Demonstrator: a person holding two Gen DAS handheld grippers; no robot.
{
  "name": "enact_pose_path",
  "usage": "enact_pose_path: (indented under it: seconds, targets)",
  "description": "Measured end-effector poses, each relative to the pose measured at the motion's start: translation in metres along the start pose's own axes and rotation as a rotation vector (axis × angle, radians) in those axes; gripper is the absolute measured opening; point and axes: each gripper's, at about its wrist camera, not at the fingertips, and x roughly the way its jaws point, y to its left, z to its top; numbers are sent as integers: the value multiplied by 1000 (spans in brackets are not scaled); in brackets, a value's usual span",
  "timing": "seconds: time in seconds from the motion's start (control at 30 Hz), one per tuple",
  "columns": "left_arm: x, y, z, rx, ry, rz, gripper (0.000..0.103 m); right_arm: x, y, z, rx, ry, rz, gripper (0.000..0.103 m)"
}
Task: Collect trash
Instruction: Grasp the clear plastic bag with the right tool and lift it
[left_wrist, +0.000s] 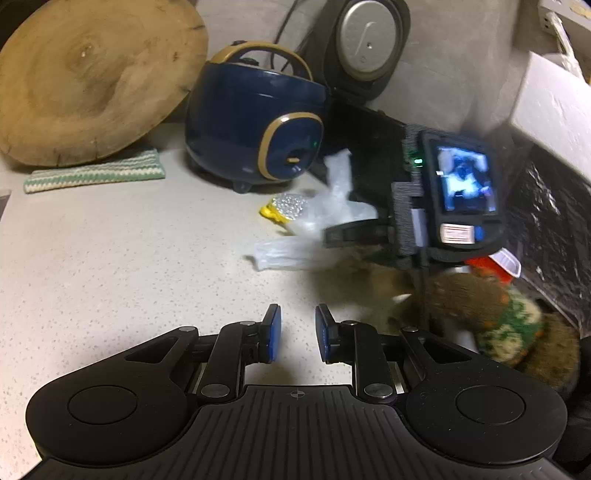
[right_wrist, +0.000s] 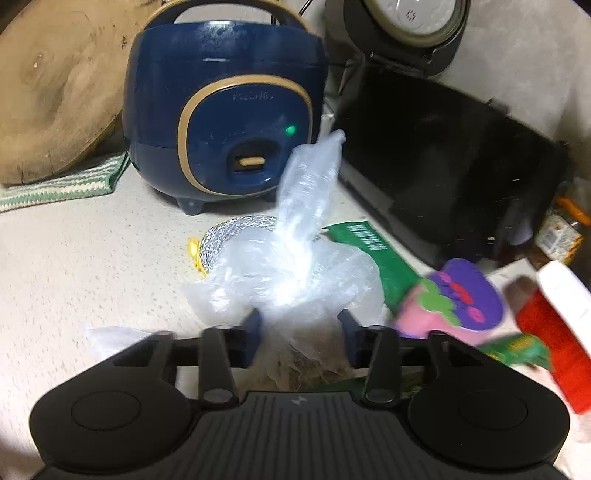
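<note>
A crumpled clear plastic bag lies on the speckled counter in front of the blue rice cooker. My right gripper is open with the bag bunched between its jaws, its fingers on either side. In the left wrist view the right gripper reaches from the right onto the same bag. A silver and yellow foil wrapper lies beside the bag and shows in the right wrist view. My left gripper is open and empty above bare counter, nearer than the trash.
A round wooden board leans at the back left above a striped cloth. A black appliance with its lid up stands right of the cooker. A green packet, a pink and purple toy and a red container lie at the right.
</note>
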Motion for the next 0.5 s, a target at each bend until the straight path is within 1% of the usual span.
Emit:
enact_pose_path:
  seconds: [0.07, 0.17, 0.23, 0.3, 0.37, 0.43, 0.5]
  targets:
    - [2, -5, 0, 17, 9, -2, 23, -14, -10, -5, 8, -17, -21, 27]
    - [6, -15, -2, 40, 27, -30, 23, -40, -30, -16, 43, -45, 9, 24]
    - [8, -23, -4, 54, 27, -45, 23, -60, -48, -24, 88, -60, 60, 24]
    - [9, -30, -6, 52, 27, -68, 23, -79, -61, -35, 118, -58, 139, 23]
    - [12, -37, -9, 46, 29, -89, 23, -95, -69, -48, 124, -52, 194, 23]
    - [14, -46, -12, 50, 33, -103, 23, -108, -74, -61, 120, -47, 219, 23]
    - [16, -54, -14, 63, 35, -114, 23, -118, -76, -73, 115, -44, 218, 23]
